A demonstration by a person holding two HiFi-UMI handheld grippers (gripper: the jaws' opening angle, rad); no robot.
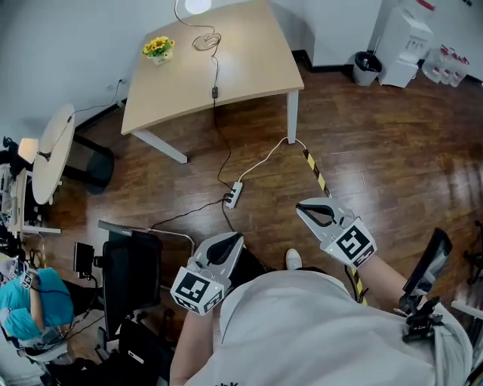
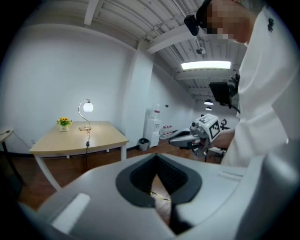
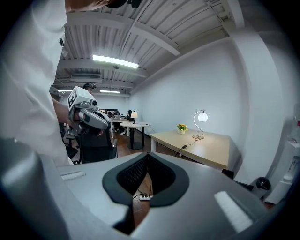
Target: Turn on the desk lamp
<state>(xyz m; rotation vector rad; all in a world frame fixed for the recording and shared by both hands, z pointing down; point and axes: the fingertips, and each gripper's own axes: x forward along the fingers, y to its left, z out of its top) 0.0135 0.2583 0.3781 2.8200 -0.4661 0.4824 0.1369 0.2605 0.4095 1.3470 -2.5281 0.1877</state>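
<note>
far off on the light wooden worktop (image 1: 249, 64) by the white wall: the desk lamp with a thin curled stem and round white globe (image 1: 198, 5), close to the far edge, to the right of a small pot of yellow flowers (image 1: 159, 48). looks lit already — globe glowing white in all three views. well apart from both tools, with a stretch of dark wooden floor (image 1: 377, 151) between.

left grey gripper (image 1: 235, 240) and right grey gripper (image 1: 303, 209) held low and close to the body, jaws of each closed tip to tip on nothing, only floor showing through the hollow behind the tips.

possible trouble from here: if truly on, could switch it off by pressing the dark lump on the black cord (image 1: 214, 92). on the walk over, could snag a foot on the cables and the white power strip (image 1: 233, 194) lying on the floor between here and the worktop, and so drag the lamp by its cord. could also tip so slight a lamp, or nudge the flower pot, with a clumsy poke of closed jaws.

hard to make out: the nature of that lump, switch or not, and any button on the base — too small to tell. top of the globe cut off by the upper edge of the head view. stem barely traceable from above.
</note>
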